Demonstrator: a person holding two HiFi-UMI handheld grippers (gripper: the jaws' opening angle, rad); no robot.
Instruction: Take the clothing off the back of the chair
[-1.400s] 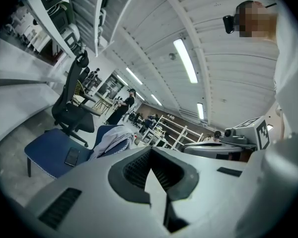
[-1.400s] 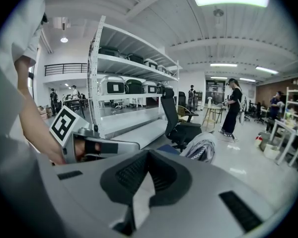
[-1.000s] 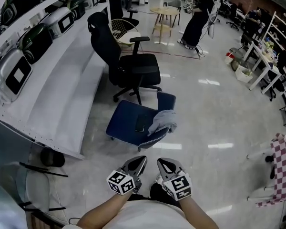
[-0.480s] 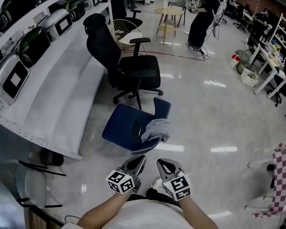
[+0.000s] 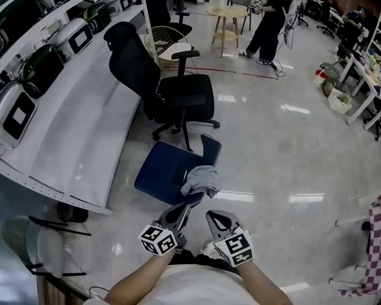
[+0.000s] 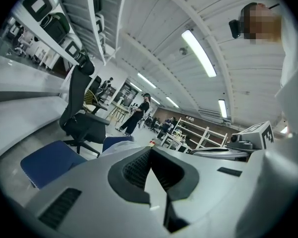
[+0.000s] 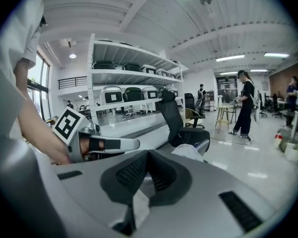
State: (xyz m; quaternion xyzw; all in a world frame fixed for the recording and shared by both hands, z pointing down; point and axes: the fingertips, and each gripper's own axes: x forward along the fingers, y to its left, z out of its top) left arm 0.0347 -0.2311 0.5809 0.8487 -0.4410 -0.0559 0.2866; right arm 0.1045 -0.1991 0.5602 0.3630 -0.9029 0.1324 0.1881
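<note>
Both grippers empty, jaws pressed together: left gripper (image 5: 181, 212) and right gripper (image 5: 216, 218) side by side, pointing forward. Grey clothing (image 5: 201, 180) is just ahead of the two tips, draped over the back of the blue chair (image 5: 157, 170); no contact with it. Small dark flat item (image 5: 177, 176) lies on that seat, just left of the clothing. Black office chair (image 5: 181, 94) further ahead. Shelf (image 5: 70, 126) off to the left gripper's side carries a row of black-and-silver cases (image 5: 14, 110)

Grey clothing (image 5: 201, 180) over blue chair (image 5: 160, 174) bk.
</note>
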